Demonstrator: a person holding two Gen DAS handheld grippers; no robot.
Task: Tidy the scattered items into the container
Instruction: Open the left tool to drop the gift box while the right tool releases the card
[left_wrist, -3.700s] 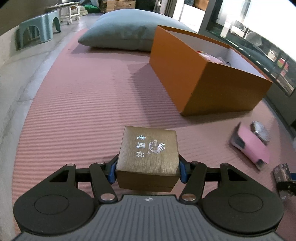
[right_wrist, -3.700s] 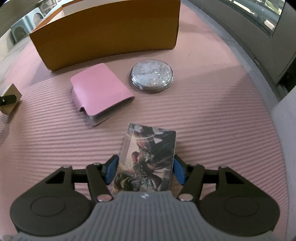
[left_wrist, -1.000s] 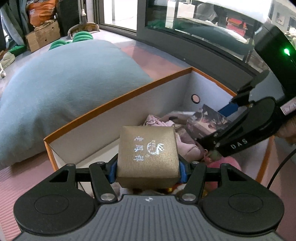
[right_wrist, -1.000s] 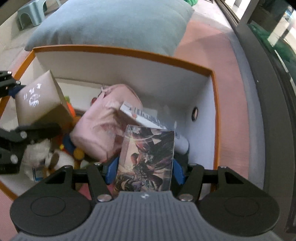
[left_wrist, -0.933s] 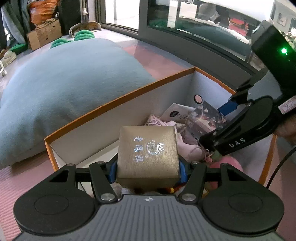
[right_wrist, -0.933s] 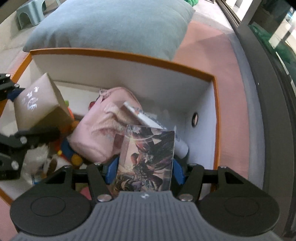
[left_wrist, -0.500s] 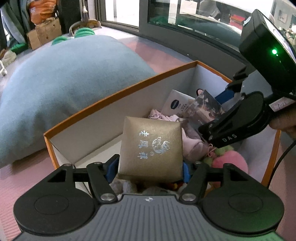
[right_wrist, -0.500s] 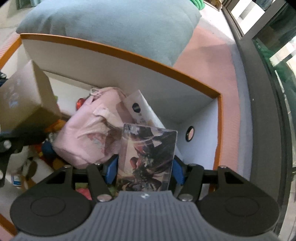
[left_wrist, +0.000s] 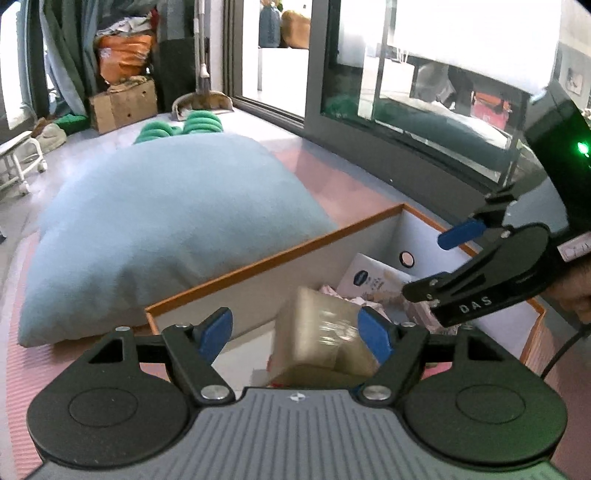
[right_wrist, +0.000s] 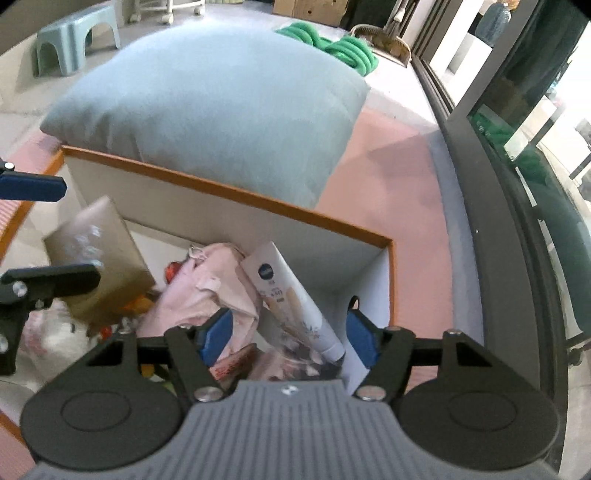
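While my left gripper (left_wrist: 295, 328) and right gripper (right_wrist: 286, 334) are both opening, the gold box (left_wrist: 321, 341), blurred, sits loose over the orange container (right_wrist: 229, 192); nothing sits between the right pads. I judge this pair delivered; leftovers outside aren't visible.

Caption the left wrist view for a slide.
Left hand-held gripper, jaws opening, drops a gold box into the orange bin beside a blue cushion.
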